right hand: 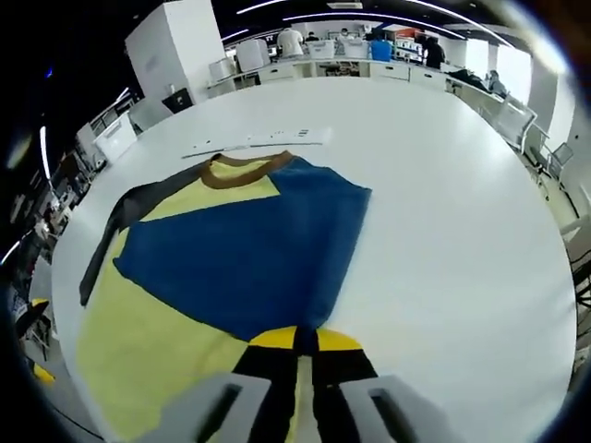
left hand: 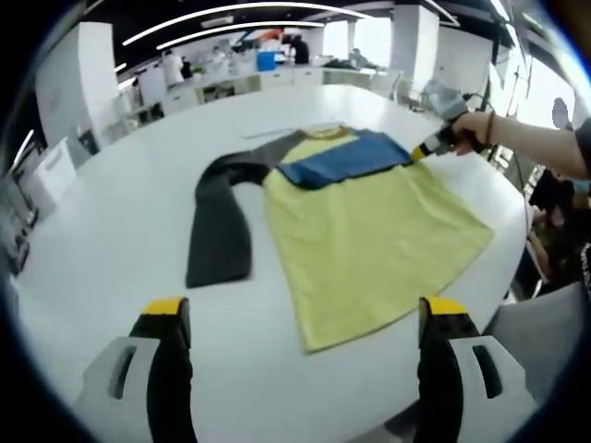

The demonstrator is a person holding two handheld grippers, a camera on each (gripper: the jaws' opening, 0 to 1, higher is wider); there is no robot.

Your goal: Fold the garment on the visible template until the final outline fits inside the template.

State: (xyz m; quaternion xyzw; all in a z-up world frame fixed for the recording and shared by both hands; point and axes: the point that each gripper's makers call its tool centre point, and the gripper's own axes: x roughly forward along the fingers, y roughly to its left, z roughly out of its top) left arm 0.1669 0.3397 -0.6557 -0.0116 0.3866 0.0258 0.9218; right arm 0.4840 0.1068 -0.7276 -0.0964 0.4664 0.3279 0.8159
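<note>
Our right claw (right hand: 297,343) has its jaws pinched together on the edge of the blue sleeve (right hand: 249,258), which is drawn across the yellow body of the shirt (left hand: 369,240). Our left claw (left hand: 305,318) hangs wide open above the table, holding nothing, with the shirt's hem just ahead of its tips and the dark grey sleeve (left hand: 220,221) stretched out ahead and to its left.

The risk we see is the blue sleeve going down crooked or bunched. If we let go too soon or pull too hard, the fold may slide and drag the yellow cloth with it. The grey sleeve is still spread wide, so the outline is far from compact. We cannot make out any marked template, so judging the fit is uncertain.

The table (right hand: 443,185) is a broad, smooth, white round one; cloth probably slips easily on it. A pale strip (right hand: 259,141) lies beyond the brown collar (right hand: 242,170). Around it is an open workroom with long ceiling lights, benches and people in the distance.
</note>
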